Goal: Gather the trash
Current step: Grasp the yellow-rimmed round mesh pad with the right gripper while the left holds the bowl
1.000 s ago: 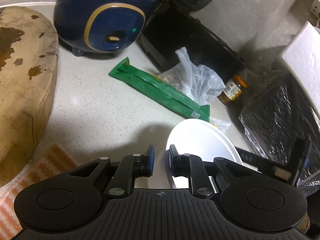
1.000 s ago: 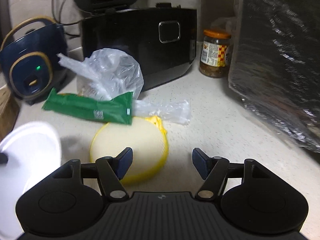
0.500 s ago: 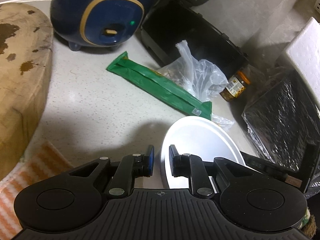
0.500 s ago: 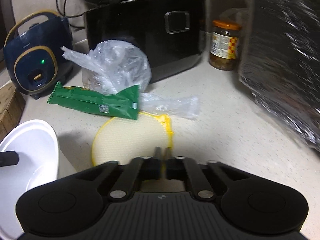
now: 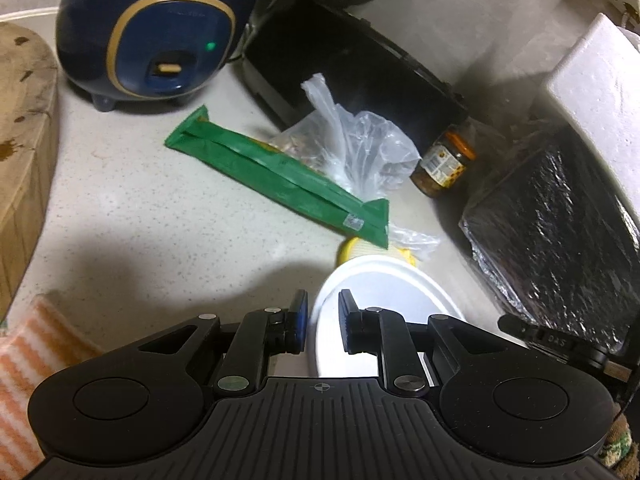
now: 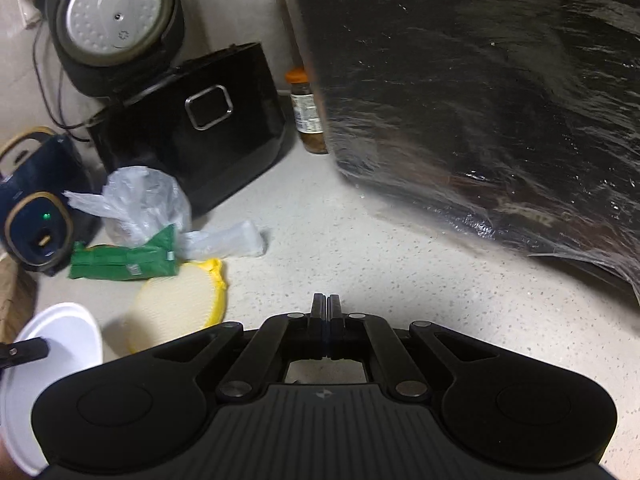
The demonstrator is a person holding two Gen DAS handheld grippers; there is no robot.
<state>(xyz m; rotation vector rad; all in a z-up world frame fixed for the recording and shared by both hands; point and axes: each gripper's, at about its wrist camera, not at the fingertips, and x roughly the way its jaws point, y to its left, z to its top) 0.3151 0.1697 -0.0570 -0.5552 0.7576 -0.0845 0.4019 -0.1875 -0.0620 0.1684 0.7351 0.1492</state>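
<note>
My left gripper (image 5: 323,312) is shut on the rim of a white bowl (image 5: 384,292), which it holds just above the counter. Beyond the bowl lie a long green wrapper (image 5: 276,178), a crumpled clear plastic bag (image 5: 356,148) and a round yellow pad (image 5: 352,246), partly hidden by the bowl. In the right wrist view my right gripper (image 6: 326,304) is shut with nothing in it, over bare counter. To its left are the yellow pad (image 6: 176,300), the green wrapper (image 6: 124,262), the plastic bag (image 6: 144,204) and the held bowl (image 6: 60,328).
A blue cooker (image 5: 148,28) and a black appliance (image 5: 352,68) stand at the back. A jar (image 5: 442,166) sits beside a big foil-wrapped block (image 5: 560,232) at the right. A wooden chopping block (image 5: 20,128) and a striped cloth (image 5: 28,360) are at the left.
My right gripper shut its jaws on nothing and swung right, away from the yellow pad. My left gripper drifted a little, still holding the bowl.
</note>
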